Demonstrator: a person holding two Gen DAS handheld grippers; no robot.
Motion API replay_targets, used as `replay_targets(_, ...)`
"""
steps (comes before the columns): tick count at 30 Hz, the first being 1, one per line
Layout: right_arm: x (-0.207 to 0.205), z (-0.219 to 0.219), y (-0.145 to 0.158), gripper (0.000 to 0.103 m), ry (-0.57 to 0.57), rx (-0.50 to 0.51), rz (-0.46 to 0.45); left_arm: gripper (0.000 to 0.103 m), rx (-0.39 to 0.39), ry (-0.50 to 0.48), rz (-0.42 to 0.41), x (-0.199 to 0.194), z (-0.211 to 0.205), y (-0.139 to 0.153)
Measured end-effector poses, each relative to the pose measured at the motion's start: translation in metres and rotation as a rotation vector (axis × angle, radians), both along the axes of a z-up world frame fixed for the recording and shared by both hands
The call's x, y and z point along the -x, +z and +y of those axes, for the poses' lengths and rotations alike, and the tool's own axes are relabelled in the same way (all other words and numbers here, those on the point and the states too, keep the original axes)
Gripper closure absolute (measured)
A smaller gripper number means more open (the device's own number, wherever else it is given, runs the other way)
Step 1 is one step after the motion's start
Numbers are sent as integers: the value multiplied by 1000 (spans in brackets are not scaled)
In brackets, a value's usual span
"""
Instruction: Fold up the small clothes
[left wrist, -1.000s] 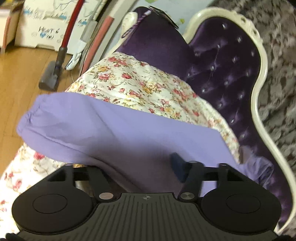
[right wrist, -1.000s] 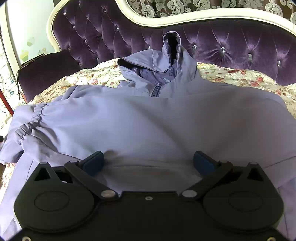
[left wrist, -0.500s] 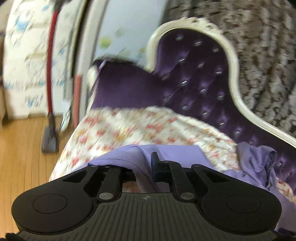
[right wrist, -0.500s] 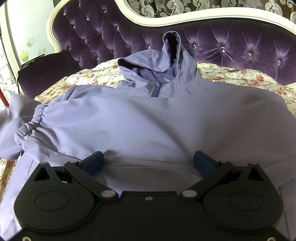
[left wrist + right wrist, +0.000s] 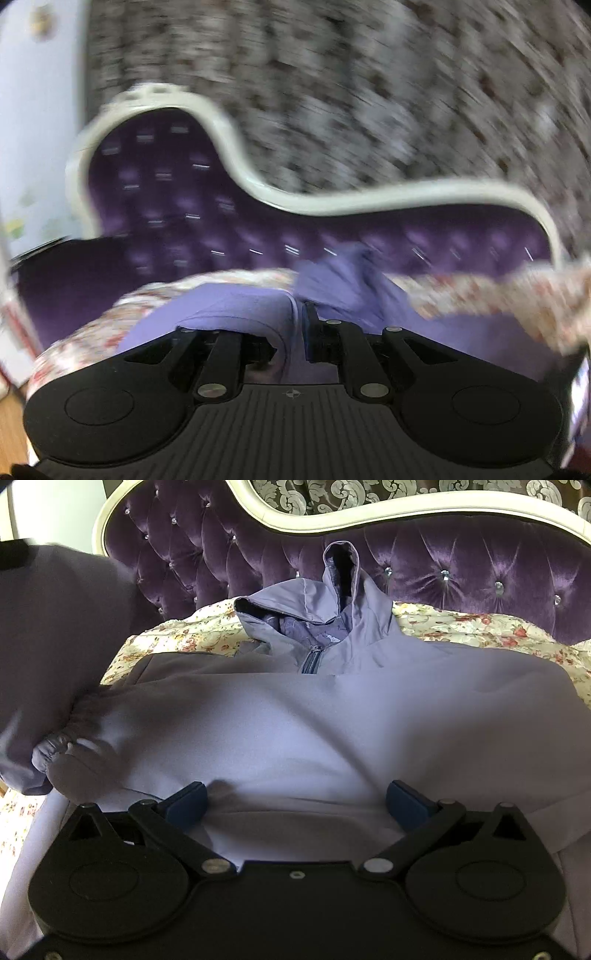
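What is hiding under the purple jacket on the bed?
Under the purple jacket lies a flowery bedspread, peeking out around its edges. Behind its hood stands the purple tufted headboard. Whatever lies beneath the jacket's middle is covered, so it cannot be seen.

Sofa [image 5: 461, 572]: deep purple tufted velvet back with crystal-like buttons, curved cream frame along the top edge. Seat covered by a floral sheet [image 5: 480, 627], cream ground with red and yellow flowers, reaching up to the backrest. Lavender hooded jacket [image 5: 295, 731] lies directly on the sheet, front up, hood [image 5: 340, 590] propped against the backrest, zipper visible at the neck. An elastic-cuffed sleeve [image 5: 66, 746] lies folded across the jacket's left part. Left wrist view blurred; same sofa [image 5: 166, 192], sheet [image 5: 498, 295] and jacket [image 5: 229, 306] visible.
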State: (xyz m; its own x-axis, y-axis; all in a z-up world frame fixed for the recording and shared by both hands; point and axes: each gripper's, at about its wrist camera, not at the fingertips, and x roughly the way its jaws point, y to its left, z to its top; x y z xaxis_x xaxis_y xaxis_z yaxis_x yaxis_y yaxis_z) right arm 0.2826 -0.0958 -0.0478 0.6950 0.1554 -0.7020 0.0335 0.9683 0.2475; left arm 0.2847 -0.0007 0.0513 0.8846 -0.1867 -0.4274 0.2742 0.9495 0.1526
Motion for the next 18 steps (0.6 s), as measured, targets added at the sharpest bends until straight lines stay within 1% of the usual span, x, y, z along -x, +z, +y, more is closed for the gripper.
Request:
replay_targets(2, 1, -2, 0, 0, -3, -15, -2, 90, -47, -57, 51, 0, -27, -24)
replay_targets(4, 2, -3, 0, 0, -6, -29, -5, 89, -86, -92, 105, 1, -46, -49)
replay_targets(5, 2, -4, 0, 0, -8, -35, -6, 89, -111, -102, 119, 2, -53, -62)
replay_targets(6, 2, -5, -1, 0, -8, -42, -8, 85, -138, -101, 127, 4, -55, -74)
replay_targets(7, 2, -9, -2, 0, -16, -68, -10, 83, -126, -91, 129, 6, -54, -82)
replay_targets(8, 3, -9, -2, 0, -16, -63, -9, 80, -81, -74, 130, 7, -49, -83)
replay_targets(9, 4, -7, 0, 0, -12, -55, -12, 77, -44, -58, 153, 6, -42, -83)
replay_targets(10, 4, -7, 1, 0, -4, -48, -12, 70, -17, -47, 182, 5, -35, -83)
replay_targets(11, 4, -7, 2, 0, 7, -47, -11, 64, -5, -45, 188, 5, -31, -82)
replay_targets(13, 6, -11, 4, 1, 22, -36, -1, 60, -4, -44, 168, 11, -20, -78)
replay_targets(16, 13, -23, 12, 1, -3, -23, 0, 50, -48, -36, 147, 23, -11, -78)
replay_targets(18, 18, -34, 19, 1, -29, -26, -5, 50, -57, -51, 148, 32, -6, -82)
